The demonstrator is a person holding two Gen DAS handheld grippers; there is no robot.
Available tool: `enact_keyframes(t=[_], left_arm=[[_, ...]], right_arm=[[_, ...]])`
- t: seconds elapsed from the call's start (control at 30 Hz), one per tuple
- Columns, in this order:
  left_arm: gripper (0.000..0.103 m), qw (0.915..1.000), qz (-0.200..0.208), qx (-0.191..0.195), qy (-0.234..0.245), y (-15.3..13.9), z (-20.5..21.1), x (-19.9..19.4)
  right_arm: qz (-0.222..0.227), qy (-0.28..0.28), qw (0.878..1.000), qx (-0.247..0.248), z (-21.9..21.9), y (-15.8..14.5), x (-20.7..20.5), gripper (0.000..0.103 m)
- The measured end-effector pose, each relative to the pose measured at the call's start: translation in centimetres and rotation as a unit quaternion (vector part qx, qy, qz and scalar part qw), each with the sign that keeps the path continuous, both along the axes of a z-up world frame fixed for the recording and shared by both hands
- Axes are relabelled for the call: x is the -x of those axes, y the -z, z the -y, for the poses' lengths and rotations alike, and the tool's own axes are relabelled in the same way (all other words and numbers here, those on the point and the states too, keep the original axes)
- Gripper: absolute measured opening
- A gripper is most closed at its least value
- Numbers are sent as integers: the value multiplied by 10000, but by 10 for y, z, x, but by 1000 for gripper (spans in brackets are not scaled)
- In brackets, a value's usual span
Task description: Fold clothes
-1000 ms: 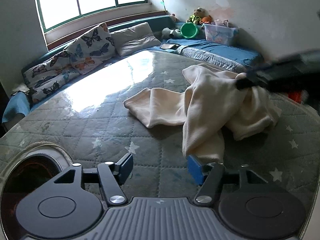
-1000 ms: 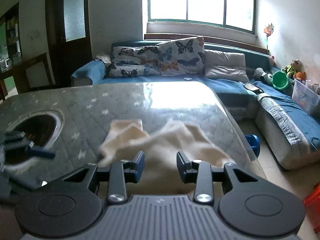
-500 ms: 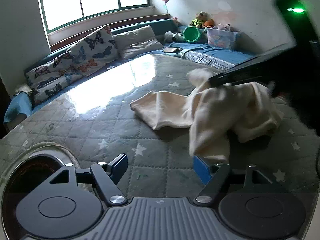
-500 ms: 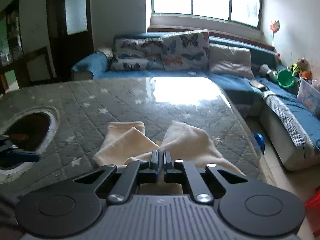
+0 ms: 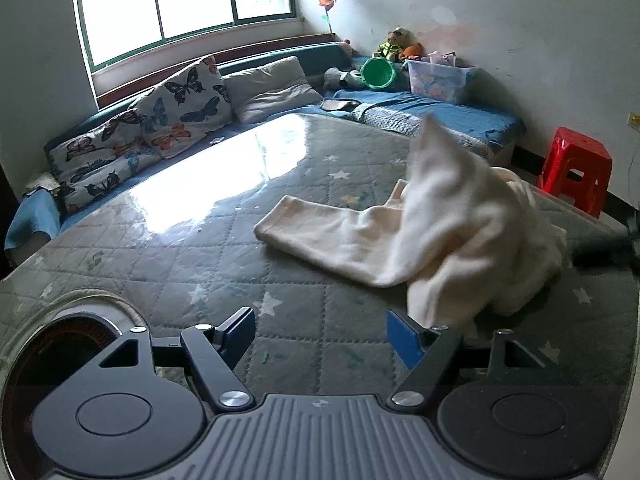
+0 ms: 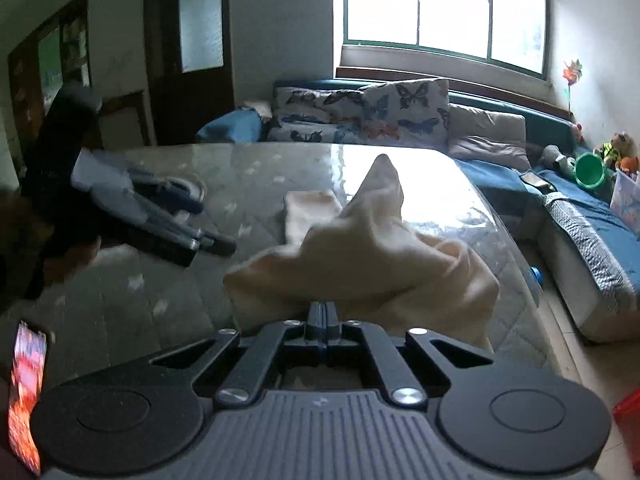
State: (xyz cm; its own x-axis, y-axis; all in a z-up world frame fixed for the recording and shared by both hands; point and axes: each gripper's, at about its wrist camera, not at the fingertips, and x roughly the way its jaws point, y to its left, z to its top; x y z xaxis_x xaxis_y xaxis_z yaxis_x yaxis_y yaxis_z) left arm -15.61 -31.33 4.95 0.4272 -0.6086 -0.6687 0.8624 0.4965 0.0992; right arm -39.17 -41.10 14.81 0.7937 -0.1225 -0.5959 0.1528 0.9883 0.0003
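A cream garment [image 5: 432,232] lies crumpled on the grey quilted table [image 5: 160,248], one flat part stretched to the left and one peak lifted up at the right. My left gripper [image 5: 320,330] is open and empty, low over the table just in front of the garment's near edge. My right gripper [image 6: 324,314] is shut on the garment [image 6: 372,256] and holds a bunch of it raised off the table. The left gripper also shows in the right wrist view [image 6: 208,240], blurred, at the left.
A round opening [image 5: 68,344] sits in the table at the near left. A blue sofa with butterfly cushions [image 5: 160,128] runs behind the table. A red stool [image 5: 576,168] stands at the right. A phone [image 6: 26,392] shows at the near left.
My right gripper has shut on the garment and lifted it, raising a peak of cloth. My left gripper has stayed open near the garment's front edge.
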Motion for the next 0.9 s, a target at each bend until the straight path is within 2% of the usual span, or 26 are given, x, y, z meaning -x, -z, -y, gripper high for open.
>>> enact_keyframes(t=[0.1, 0.13, 0.3, 0.37, 0.43, 0.47, 0.6, 0.7, 0.73, 0.8, 0.87, 0.9], left_arm=[[75, 10000, 35, -3, 30, -2, 4, 3], [75, 10000, 32, 22, 42, -4, 5, 4], [75, 9992, -117, 332, 179, -24, 25, 3], [77, 9985, -161, 433, 286, -33, 38, 4], [85, 9977, -219, 497, 400, -40, 53, 5], [87, 9974, -231, 519, 438, -43, 61, 6], [92, 9969, -144, 449, 622, -50, 92, 8], [92, 9975, -46, 237, 667, -47, 115, 7], [90, 9977, -18, 150, 657, -43, 122, 6], [73, 9979, -48, -10, 651, -35, 131, 1], [36, 9973, -263, -98, 674, -27, 134, -5], [28, 9968, -386, -124, 687, -23, 134, -8]], right_arm=[[24, 261, 9996, -81, 13, -2, -4, 1], [63, 366, 9992, -119, 21, -3, -5, 5], [190, 862, 9958, -243, 58, -4, -18, 9], [191, 984, 9947, -227, 69, -3, -24, 17], [198, 1094, 9936, -193, 83, 0, -30, 28], [210, 1139, 9931, -200, 88, 1, -33, 30], [243, 1356, 9894, -462, 113, 10, -47, 31], [204, 1419, 9876, -647, 125, 21, -56, 31], [185, 1428, 9871, -693, 128, 24, -58, 31], [139, 1413, 9870, -755, 131, 31, -61, 31], [71, 1395, 9873, -754, 132, 36, -62, 31], [29, 1375, 9877, -741, 133, 38, -63, 28]])
